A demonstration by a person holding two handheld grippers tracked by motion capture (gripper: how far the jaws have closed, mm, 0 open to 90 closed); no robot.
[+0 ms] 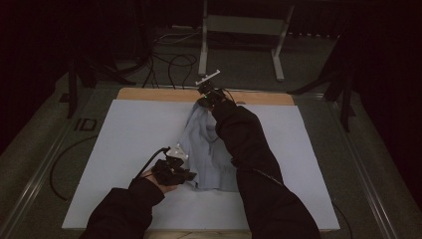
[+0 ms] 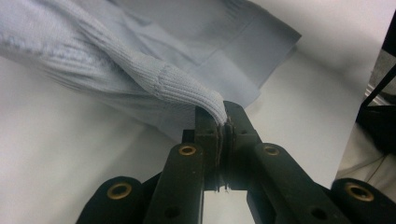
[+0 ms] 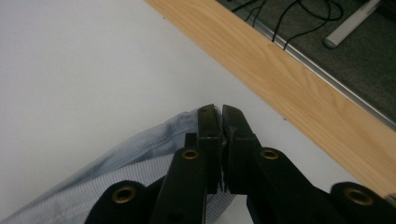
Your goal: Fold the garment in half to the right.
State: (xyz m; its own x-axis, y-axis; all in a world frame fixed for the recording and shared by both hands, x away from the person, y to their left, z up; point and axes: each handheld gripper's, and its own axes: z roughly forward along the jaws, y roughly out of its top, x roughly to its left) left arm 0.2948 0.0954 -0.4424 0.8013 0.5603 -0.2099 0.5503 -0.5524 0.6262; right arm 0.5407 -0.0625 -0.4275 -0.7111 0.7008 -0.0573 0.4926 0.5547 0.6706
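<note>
A light blue knitted sweater [image 1: 206, 154] lies on the white tabletop [image 1: 129, 144], a little right of the middle, and both grippers hold it. The left gripper [image 2: 224, 122] is at the near end of the garment, and in the left gripper view its jaws are pressed together on the ribbed end of the knit, probably a cuff, which rises from the cloth into the jaws. The right gripper [image 3: 220, 122] is at the far end, near the wooden edge [image 3: 289, 88] of the tabletop, and its jaws are also closed tight, with a corner of the sweater coming out from under them. I judge that the gripping step is finished and that the work now in hand is to stretch or spread the garment between the two hands. What is left, as far as I can see, is most of the work: the cloth is not flat, it is bunched and has many wrinkles in the middle, and one part of it is hidden behind the right sleeve [image 1: 249, 149] of the person. The long axis of the sweater runs from the near side of the tabletop to the far side, tilted a little so that the far end leans to the right in the high view. The hem end looks wider, near the person.
</note>
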